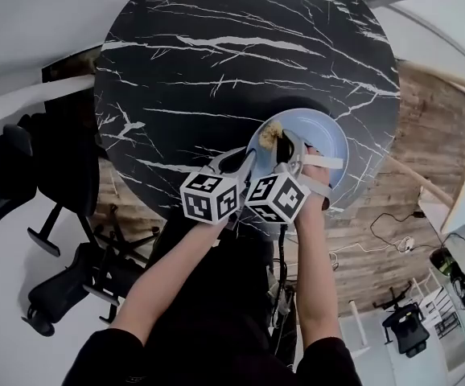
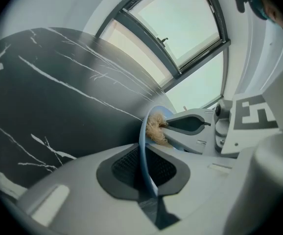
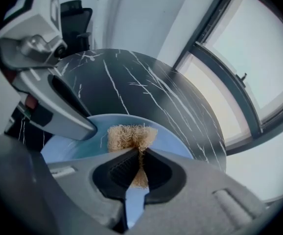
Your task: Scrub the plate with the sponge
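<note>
A light blue plate (image 1: 323, 135) lies at the near right edge of the round black marble table (image 1: 216, 71). My left gripper (image 1: 246, 159) is shut on the plate's left rim; in the left gripper view the rim (image 2: 142, 146) runs edge-on between the jaws of that gripper (image 2: 144, 161). My right gripper (image 1: 285, 146) is shut on a tan fibrous sponge (image 1: 270, 133), which rests on the plate's left part. In the right gripper view the sponge (image 3: 130, 137) fans out from that gripper (image 3: 137, 163) over the plate (image 3: 78, 143). The sponge (image 2: 155, 128) also shows beyond the rim.
The table stands near a large window (image 3: 259, 58). Black office chairs (image 1: 63, 288) are on the floor at the left, below the table. Wooden flooring (image 1: 393, 240) and a cable lie to the right. The far part of the tabletop holds nothing.
</note>
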Motion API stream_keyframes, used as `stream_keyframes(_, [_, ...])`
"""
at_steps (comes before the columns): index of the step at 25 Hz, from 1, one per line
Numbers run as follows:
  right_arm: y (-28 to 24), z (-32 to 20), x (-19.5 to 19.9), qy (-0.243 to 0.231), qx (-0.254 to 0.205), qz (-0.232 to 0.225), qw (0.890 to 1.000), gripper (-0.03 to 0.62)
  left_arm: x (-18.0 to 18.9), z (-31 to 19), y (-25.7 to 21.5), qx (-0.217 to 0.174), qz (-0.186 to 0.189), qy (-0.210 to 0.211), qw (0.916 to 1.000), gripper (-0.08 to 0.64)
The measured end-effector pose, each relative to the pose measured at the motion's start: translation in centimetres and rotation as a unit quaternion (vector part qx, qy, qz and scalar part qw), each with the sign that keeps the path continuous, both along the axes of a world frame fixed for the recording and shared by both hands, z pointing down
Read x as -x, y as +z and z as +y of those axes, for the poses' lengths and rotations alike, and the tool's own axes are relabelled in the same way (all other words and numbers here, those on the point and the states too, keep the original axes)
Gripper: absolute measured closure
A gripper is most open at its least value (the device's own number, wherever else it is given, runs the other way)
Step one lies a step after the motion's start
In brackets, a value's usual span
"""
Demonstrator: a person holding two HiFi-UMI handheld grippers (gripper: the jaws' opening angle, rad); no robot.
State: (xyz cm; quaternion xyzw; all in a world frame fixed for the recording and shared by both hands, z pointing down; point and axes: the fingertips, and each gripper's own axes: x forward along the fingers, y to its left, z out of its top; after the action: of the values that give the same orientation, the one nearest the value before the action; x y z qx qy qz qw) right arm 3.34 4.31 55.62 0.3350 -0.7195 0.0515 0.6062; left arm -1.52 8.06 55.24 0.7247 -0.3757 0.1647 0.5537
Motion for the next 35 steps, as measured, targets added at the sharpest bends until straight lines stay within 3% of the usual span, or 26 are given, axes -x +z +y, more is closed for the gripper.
stream_keyframes(6, [-0.2, 2.5, 1.0, -0.051, -0.012, 0.003, 0.999, 0.566, 0.3, 0.3, 0.0, -0.003, -0.005, 0.000, 1.0000, 0.532])
stream_keyframes(25, [-0.3, 8.6, 0.3, -0.052, -0.016, 0.015, 0.998, 0.567, 0.1, 1.1, 0.2, 0.018, 0.012, -0.005, 0.9998, 0.512])
stream_keyframes(35, [-0.4, 13.8, 2.5, -0.099, 0.037, -0.012, 0.994, 0.566, 0.2, 1.1, 0.2, 0.021, 0.018, -0.009, 0.9996, 0.511])
